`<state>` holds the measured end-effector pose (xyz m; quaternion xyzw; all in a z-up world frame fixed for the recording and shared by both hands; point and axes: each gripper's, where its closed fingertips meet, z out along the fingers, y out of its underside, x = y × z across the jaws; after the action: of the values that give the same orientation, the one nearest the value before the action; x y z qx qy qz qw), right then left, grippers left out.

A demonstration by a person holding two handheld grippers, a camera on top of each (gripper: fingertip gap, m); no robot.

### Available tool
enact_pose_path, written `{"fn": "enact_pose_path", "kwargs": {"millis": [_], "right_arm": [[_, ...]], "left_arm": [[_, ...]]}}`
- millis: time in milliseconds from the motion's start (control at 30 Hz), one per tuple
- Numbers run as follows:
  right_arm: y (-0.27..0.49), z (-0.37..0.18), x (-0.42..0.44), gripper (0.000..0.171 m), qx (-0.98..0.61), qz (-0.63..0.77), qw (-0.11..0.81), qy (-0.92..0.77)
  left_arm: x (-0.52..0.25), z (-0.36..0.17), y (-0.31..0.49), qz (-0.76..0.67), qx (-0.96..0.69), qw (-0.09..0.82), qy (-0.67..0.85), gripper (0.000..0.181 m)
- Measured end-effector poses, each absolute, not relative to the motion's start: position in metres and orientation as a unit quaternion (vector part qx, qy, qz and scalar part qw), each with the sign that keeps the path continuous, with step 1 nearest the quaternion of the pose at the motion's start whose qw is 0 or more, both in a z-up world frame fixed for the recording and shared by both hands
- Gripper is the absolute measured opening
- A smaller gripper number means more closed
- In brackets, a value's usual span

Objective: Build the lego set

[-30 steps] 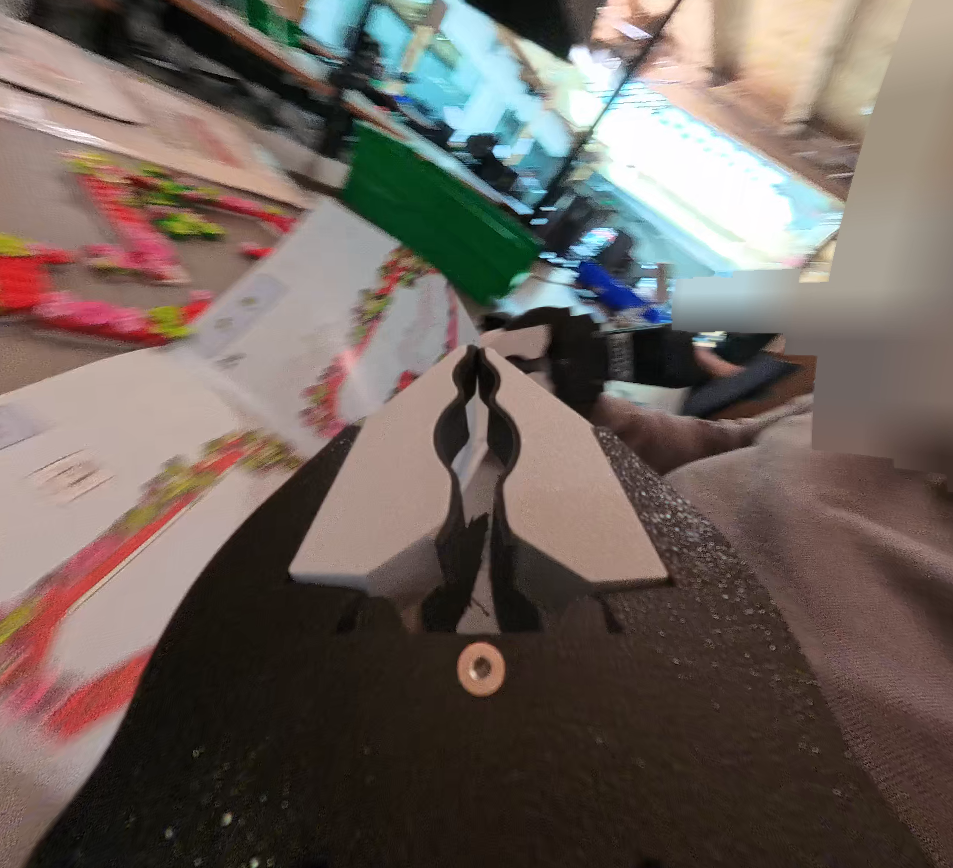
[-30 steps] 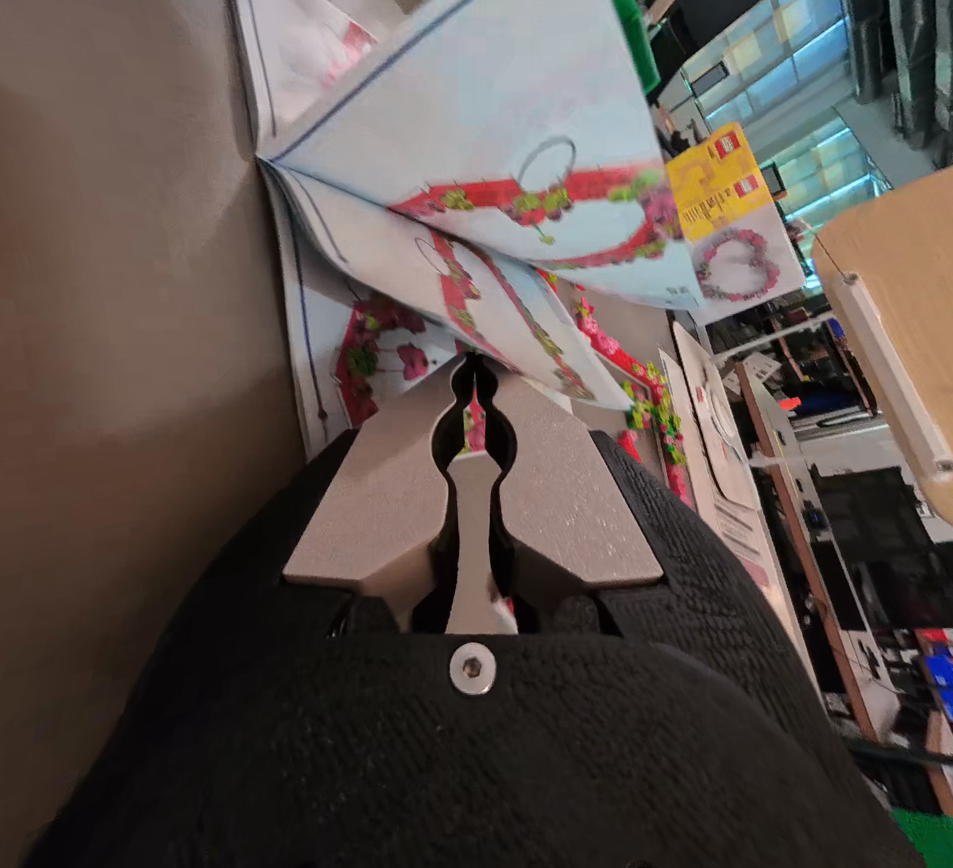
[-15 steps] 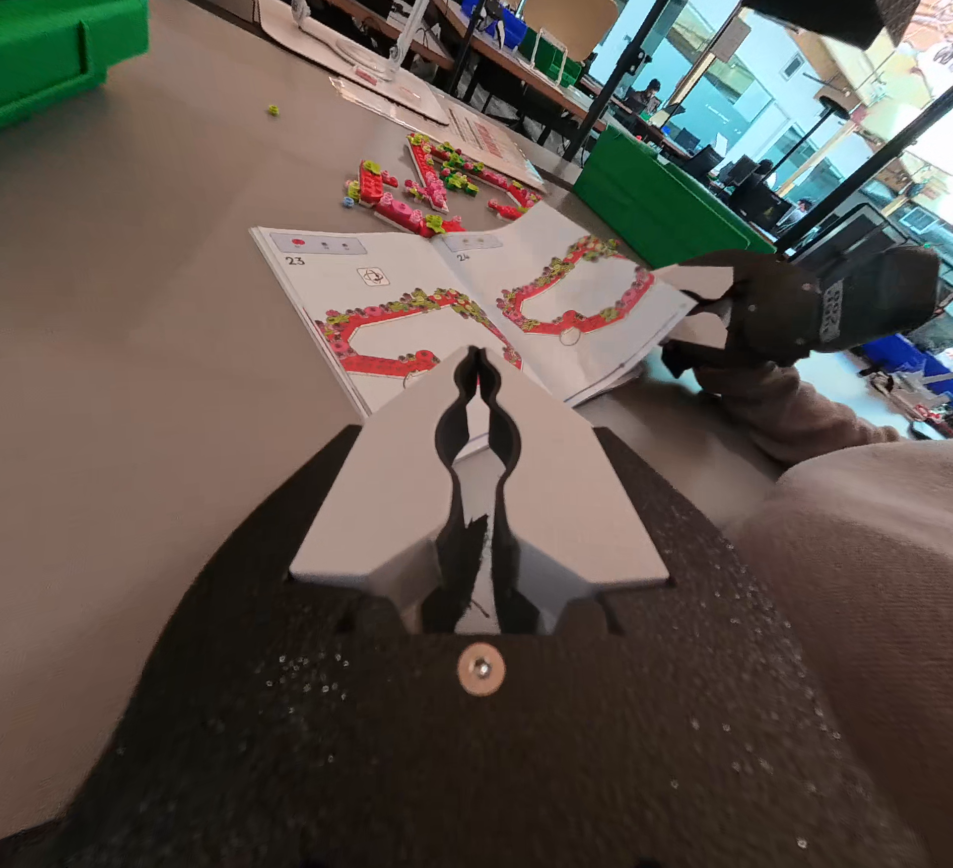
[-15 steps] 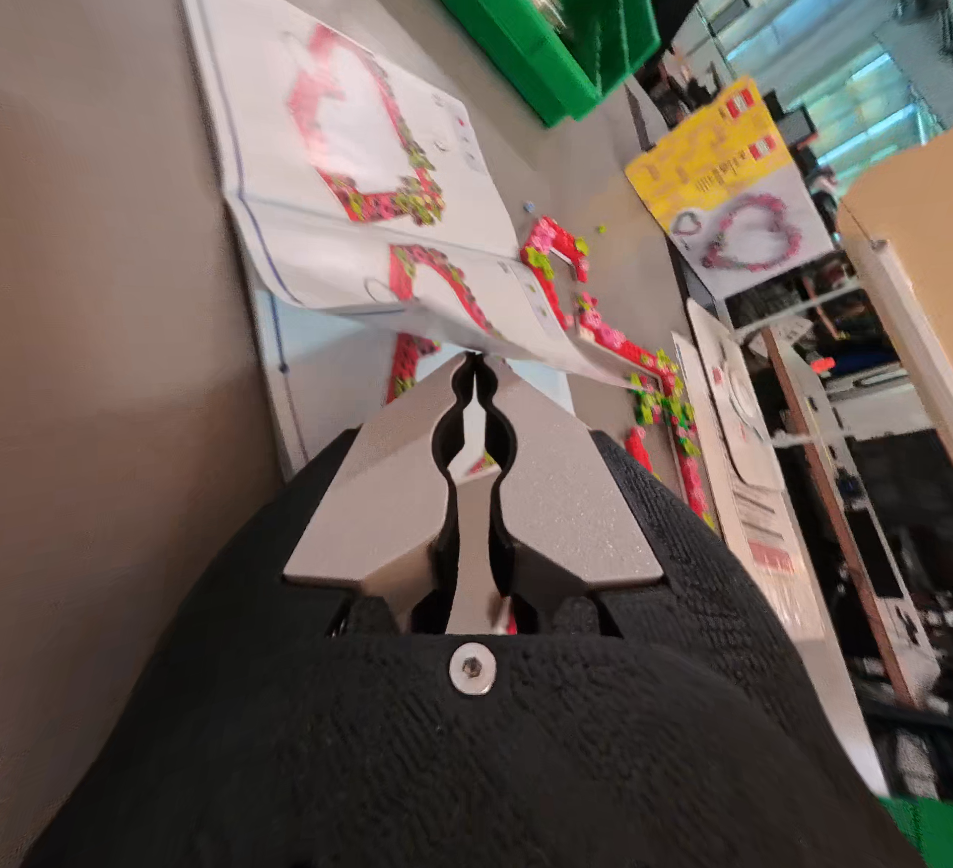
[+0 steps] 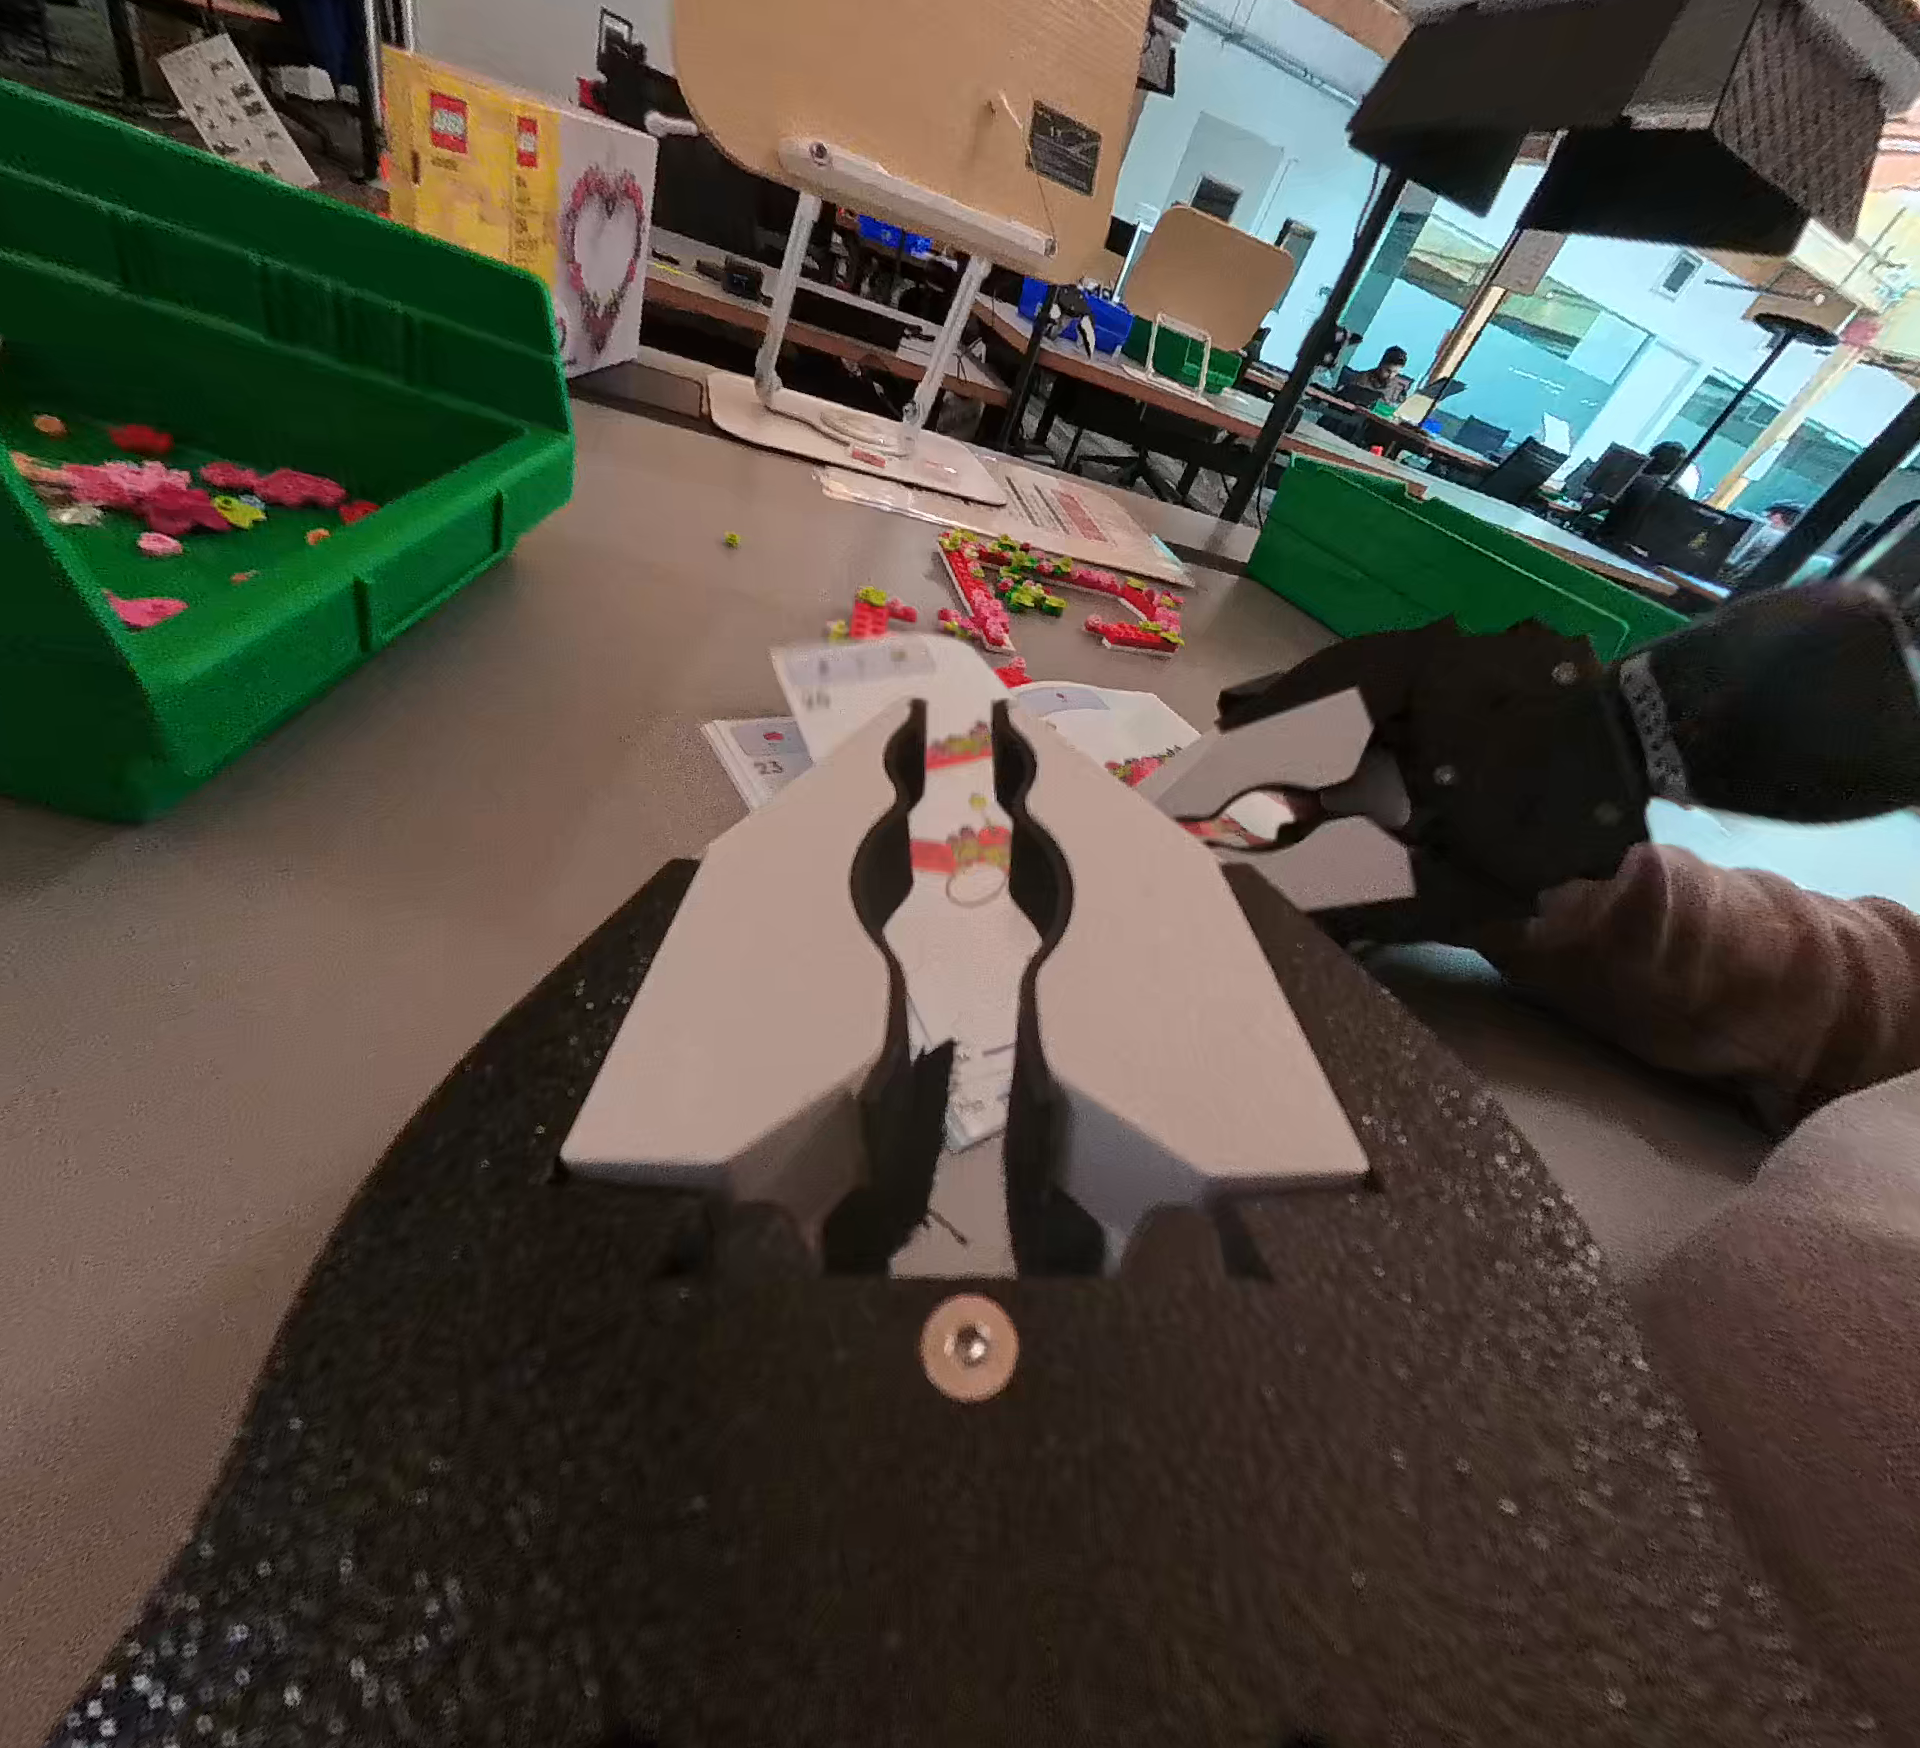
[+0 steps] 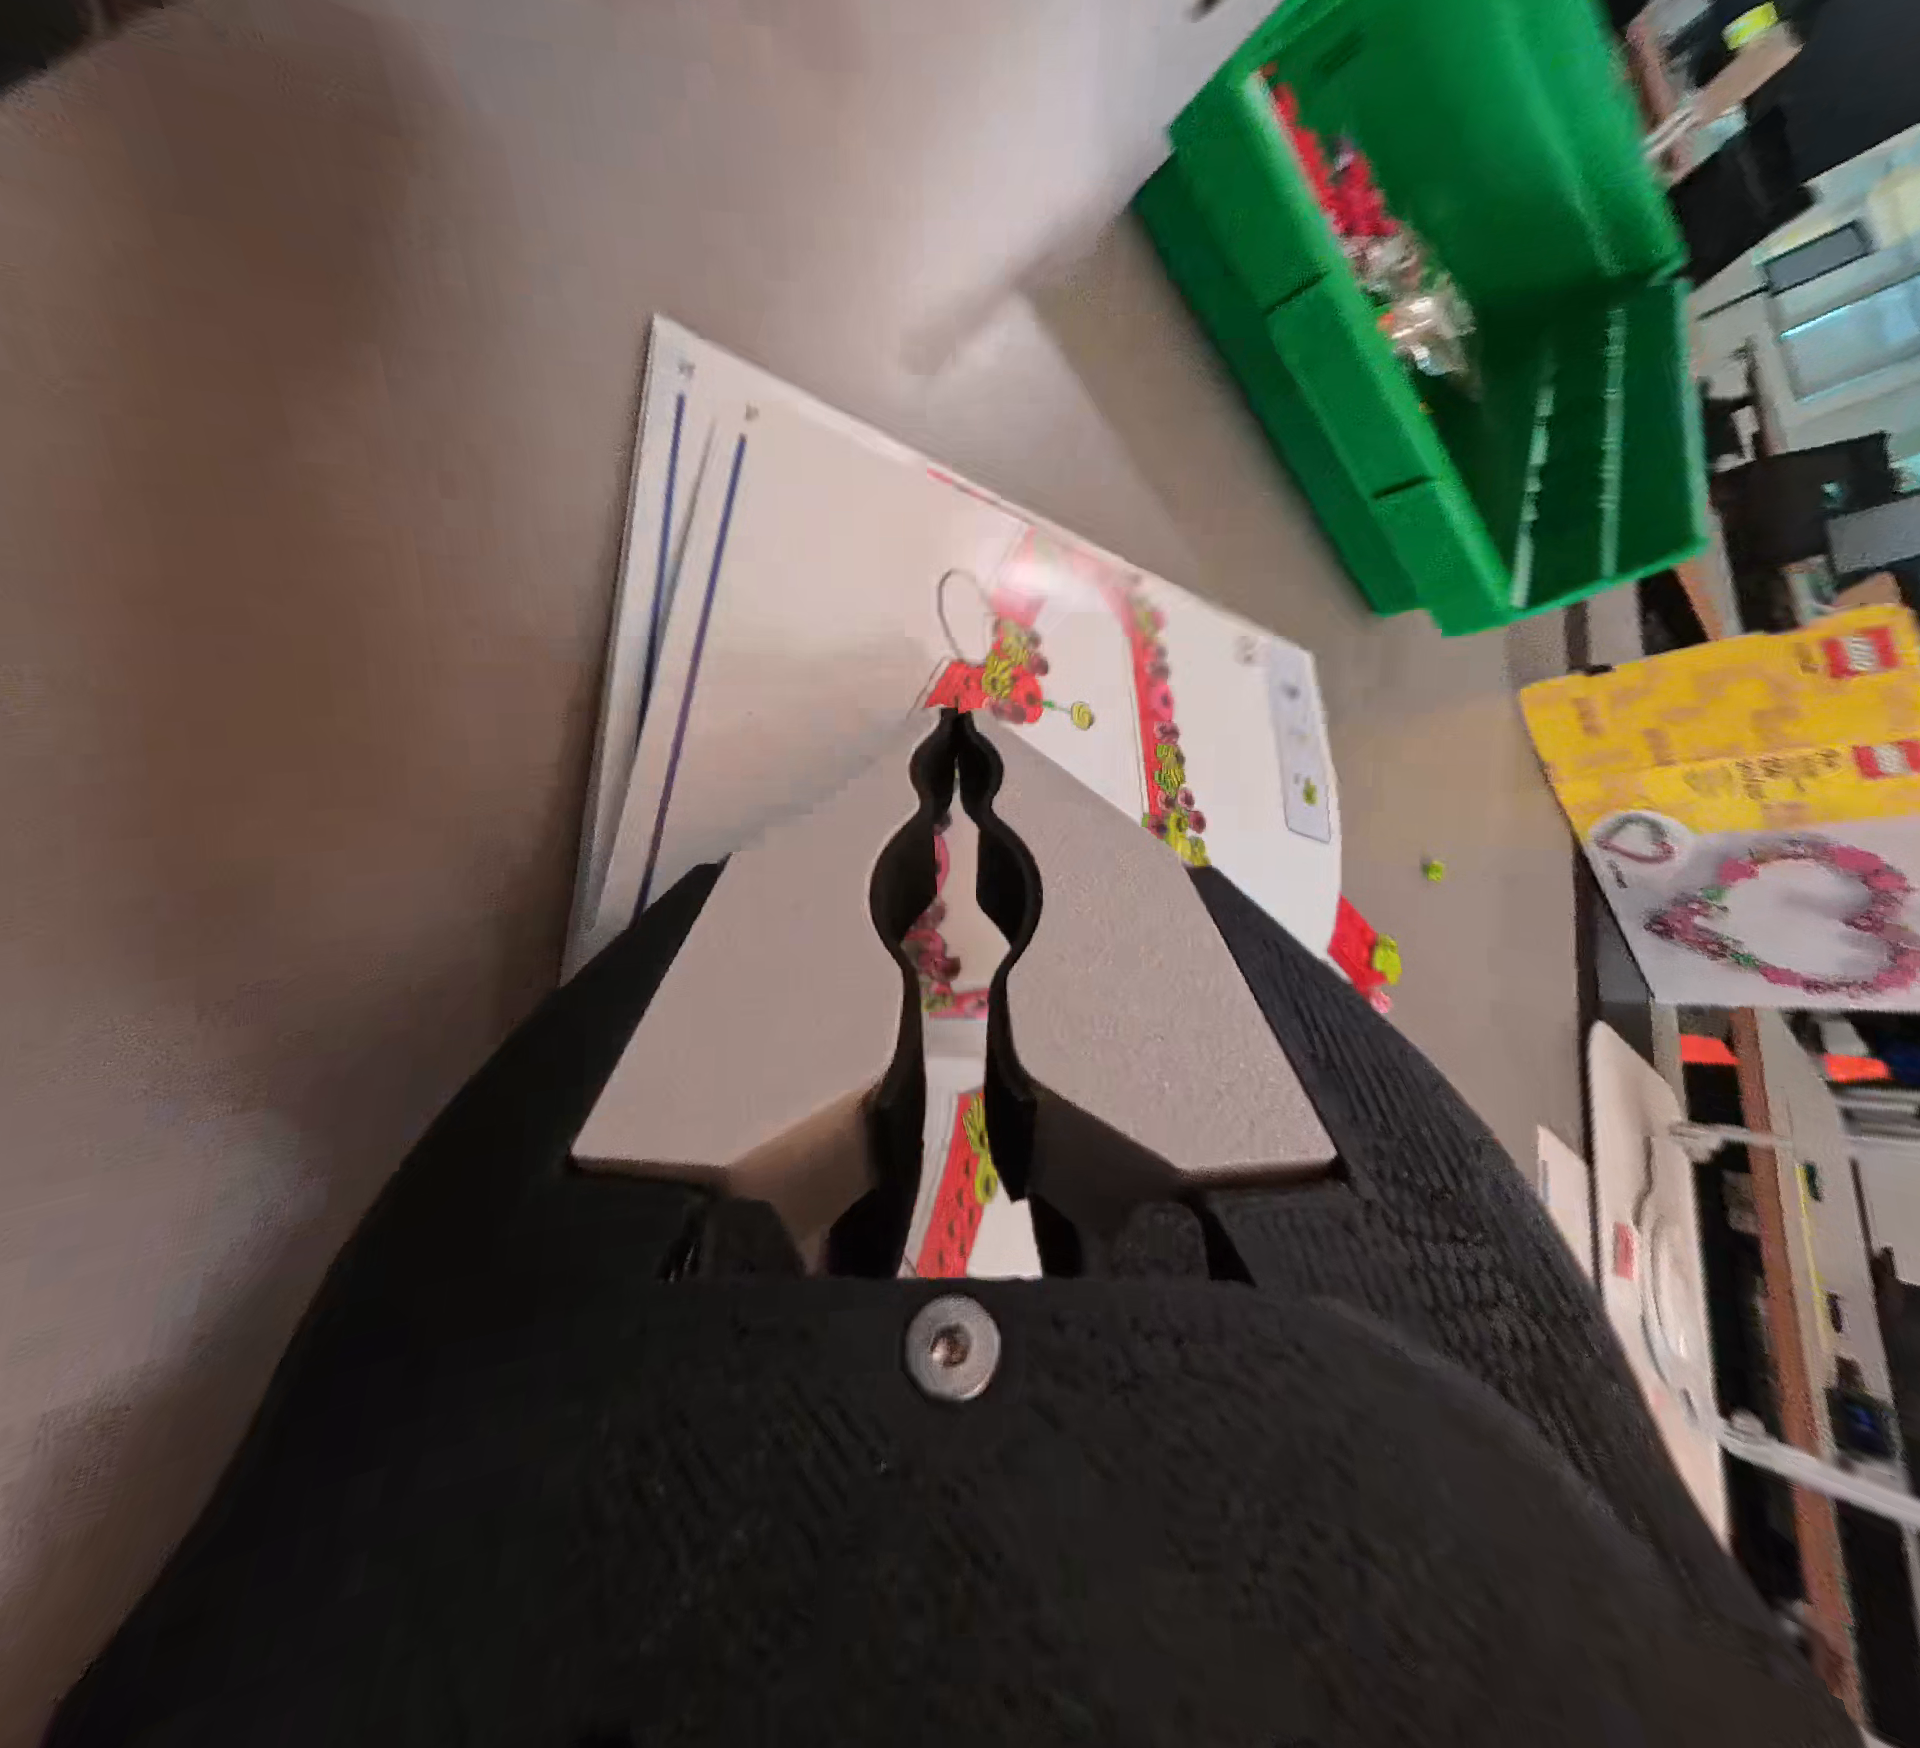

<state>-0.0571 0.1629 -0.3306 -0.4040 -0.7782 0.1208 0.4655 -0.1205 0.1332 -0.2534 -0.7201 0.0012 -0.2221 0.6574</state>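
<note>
The left gripper [image 5: 954,730] was held slightly parted and empty low over the instruction booklet [image 5: 961,877], while the right gripper [image 6: 957,728] was closed to a sliver, and whether a page was pinched at its tips could not be told. The step in hand was judged to be page handling, best done by pressing the sheet flat near the spine so it would not spring back. Beyond the booklet the partly built pink-and-red lego heart [image 5: 1049,581] lay on the table [image 5: 312,919], with loose pieces in the green bin [image 5: 436,545] farther left.
</note>
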Motion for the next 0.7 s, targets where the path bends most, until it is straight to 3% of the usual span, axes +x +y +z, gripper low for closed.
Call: {"fn": "enact_pose_path", "kwargs": {"millis": [33,167,333,433,700], "right_arm": [[0.163,-0.336,-0.06,0.0,-0.401,0.11,0.458,-0.786],[0.16,-0.34,-0.061,0.0,-0.397,0.102,0.455,-0.79],[0.197,-0.282,-0.022,0.0,-0.42,0.129,0.597,-0.672],[0.235,-0.256,0.029,0.0,-0.439,0.103,0.675,-0.584],[0.3,-0.244,0.137,0.0,-0.49,0.032,0.735,-0.467]], "left_arm": [[-0.125,-0.252,0.134,-0.216,-0.719,0.661,-0.001,0.011],[-0.134,-0.249,0.14,-0.195,-0.708,0.679,0.003,0.012],[-0.139,-0.223,0.158,-0.142,-0.661,0.735,0.054,0.013],[-0.143,-0.211,0.174,-0.098,-0.627,0.769,0.081,0.0],[-0.138,-0.218,0.198,-0.076,-0.593,0.793,0.118,0.0]]}}
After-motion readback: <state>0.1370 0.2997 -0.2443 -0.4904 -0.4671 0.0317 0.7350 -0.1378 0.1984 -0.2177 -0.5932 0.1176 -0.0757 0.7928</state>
